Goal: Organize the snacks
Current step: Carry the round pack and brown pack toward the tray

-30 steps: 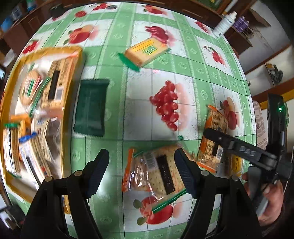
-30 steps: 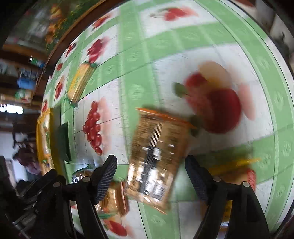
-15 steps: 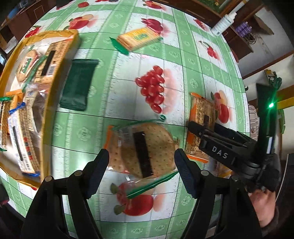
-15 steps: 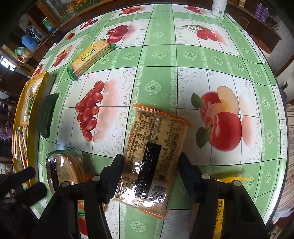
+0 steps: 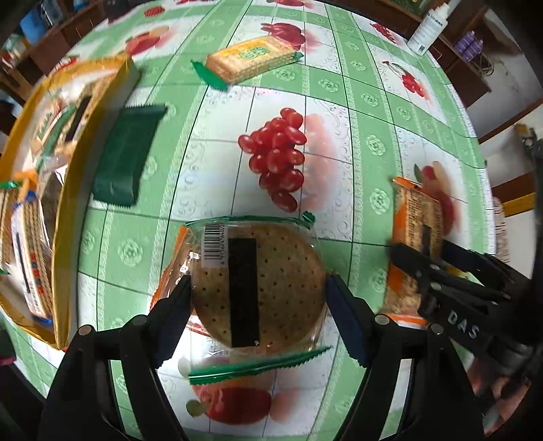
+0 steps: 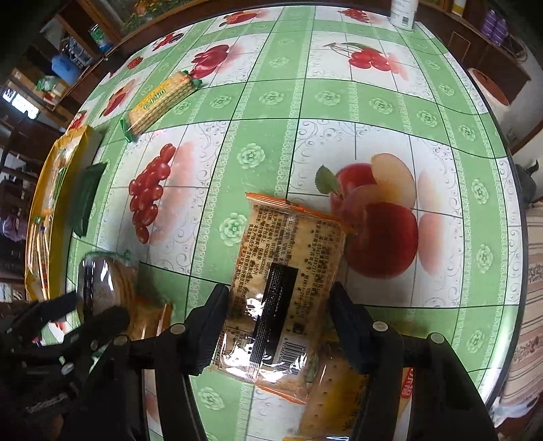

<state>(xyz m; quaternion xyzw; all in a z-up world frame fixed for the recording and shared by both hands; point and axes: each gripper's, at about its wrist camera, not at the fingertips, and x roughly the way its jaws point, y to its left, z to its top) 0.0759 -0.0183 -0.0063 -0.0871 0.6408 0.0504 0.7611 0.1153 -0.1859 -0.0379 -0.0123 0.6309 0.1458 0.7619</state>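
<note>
The left gripper [image 5: 256, 298] points straight down over the round cracker pack [image 5: 258, 288], which lies flat on the fruit-print tablecloth [image 5: 339, 135]. Its jaws have just been opening; the left pad appears to touch the pack's edge, the right pad stands just clear, so the pack sits between parted jaws, unclamped. An orange-edged packet [image 5: 169, 271] lies partly under the round pack.

The right gripper [image 6: 278, 325] is closed on the rectangular cracker pack [image 6: 288, 271], both pads pressing its long sides; the jaws have just been closing onto it. This pack rests on the tablecloth beside the printed apple, its near end overlapping a yellow cracker packet [image 6: 339, 390].

Farther out, a dark green wrapper [image 5: 129, 152] lies flat just beside the yellow tray [image 5: 71, 210] at the table's left edge. The tray holds several cracker packs packed closely; at least 3 can be told apart, though blur prevents an exact count. Beyond, 1 long yellow biscuit pack [image 5: 251, 59] with green ends lies alone, well apart from the tray. A white bottle [image 5: 426, 30] stands at the far table edge.
</note>
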